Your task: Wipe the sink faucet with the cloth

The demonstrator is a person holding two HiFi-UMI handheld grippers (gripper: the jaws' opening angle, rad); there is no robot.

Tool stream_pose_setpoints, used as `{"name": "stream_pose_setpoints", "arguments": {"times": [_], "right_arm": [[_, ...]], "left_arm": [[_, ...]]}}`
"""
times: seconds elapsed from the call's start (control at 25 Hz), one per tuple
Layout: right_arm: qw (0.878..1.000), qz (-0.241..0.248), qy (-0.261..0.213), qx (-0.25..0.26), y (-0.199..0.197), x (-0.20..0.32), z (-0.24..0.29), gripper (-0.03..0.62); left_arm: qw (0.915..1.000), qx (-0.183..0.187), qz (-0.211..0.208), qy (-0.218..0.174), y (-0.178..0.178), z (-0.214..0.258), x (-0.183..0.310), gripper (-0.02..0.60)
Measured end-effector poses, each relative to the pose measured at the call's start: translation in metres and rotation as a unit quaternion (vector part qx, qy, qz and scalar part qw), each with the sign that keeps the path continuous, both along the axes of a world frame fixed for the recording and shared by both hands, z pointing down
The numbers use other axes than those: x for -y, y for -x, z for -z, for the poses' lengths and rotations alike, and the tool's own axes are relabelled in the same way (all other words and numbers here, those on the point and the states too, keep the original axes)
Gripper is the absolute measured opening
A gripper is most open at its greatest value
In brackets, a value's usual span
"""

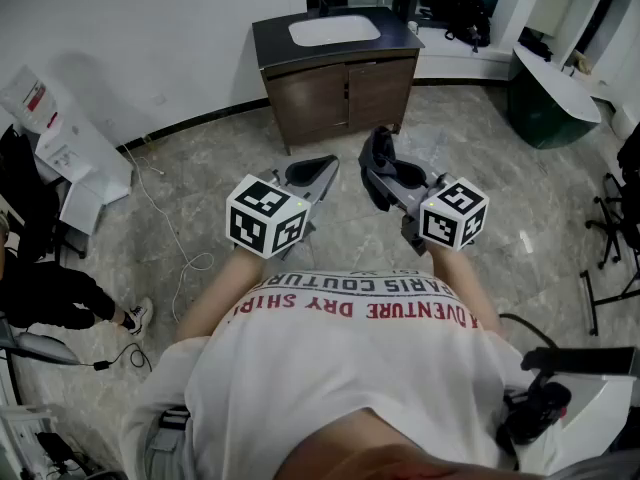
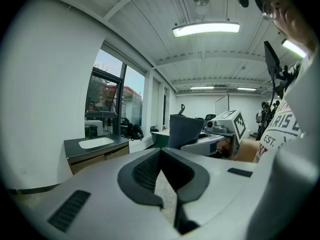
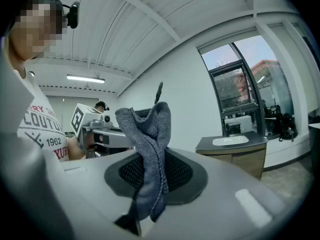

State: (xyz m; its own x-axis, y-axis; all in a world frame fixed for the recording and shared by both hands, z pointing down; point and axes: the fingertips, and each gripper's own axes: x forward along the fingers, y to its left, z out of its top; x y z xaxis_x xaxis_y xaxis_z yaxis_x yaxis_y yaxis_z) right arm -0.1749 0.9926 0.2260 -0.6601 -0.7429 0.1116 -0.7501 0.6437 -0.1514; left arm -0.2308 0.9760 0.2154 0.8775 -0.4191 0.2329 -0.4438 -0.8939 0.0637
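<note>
A dark vanity cabinet point(image 1: 340, 83) with a white sink point(image 1: 335, 30) stands against the far wall, some way ahead of both grippers. The faucet is too small to make out. My right gripper point(image 1: 385, 180) is shut on a dark grey cloth point(image 1: 377, 153), which sticks up from its jaws. In the right gripper view the cloth point(image 3: 150, 154) hangs folded between the jaws of the right gripper point(image 3: 150, 166), with the sink point(image 3: 230, 140) far off at the right. My left gripper point(image 1: 322, 168) is held beside it. The left gripper point(image 2: 161, 156) is shut with nothing in it.
A white unit point(image 1: 60, 148) and a loose cable point(image 1: 170, 228) lie at the left, where a seated person point(image 1: 50, 293) is. A dark green and white counter point(image 1: 555, 93) and a black stand point(image 1: 610, 228) are at the right. Marble floor point(image 1: 340, 223) runs to the cabinet.
</note>
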Motion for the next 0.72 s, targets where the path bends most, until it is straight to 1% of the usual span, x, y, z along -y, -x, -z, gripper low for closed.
{"name": "stream_pose_setpoints", "arguments": {"times": [0.28, 0.4, 0.6, 0.72], "right_arm": [[1.0, 0.001, 0.002, -0.001, -0.002, -0.003, -0.003, 0.071], [1.0, 0.005, -0.005, 0.005, -0.004, -0.005, -0.002, 0.071], [1.0, 0.008, -0.021, 0.002, -0.003, -0.005, 0.0, 0.071], [1.0, 0.006, -0.02, 0.001, 0.001, 0.001, -0.004, 0.071]], "left_arm": [[1.0, 0.001, -0.001, 0.0, -0.004, -0.001, -0.004, 0.002], [1.0, 0.003, -0.001, 0.0, -0.008, -0.004, -0.004, 0.002], [1.0, 0.004, -0.002, 0.001, -0.008, -0.006, -0.001, 0.002], [1.0, 0.004, -0.004, 0.002, -0.002, -0.011, 0.004, 0.002]]}}
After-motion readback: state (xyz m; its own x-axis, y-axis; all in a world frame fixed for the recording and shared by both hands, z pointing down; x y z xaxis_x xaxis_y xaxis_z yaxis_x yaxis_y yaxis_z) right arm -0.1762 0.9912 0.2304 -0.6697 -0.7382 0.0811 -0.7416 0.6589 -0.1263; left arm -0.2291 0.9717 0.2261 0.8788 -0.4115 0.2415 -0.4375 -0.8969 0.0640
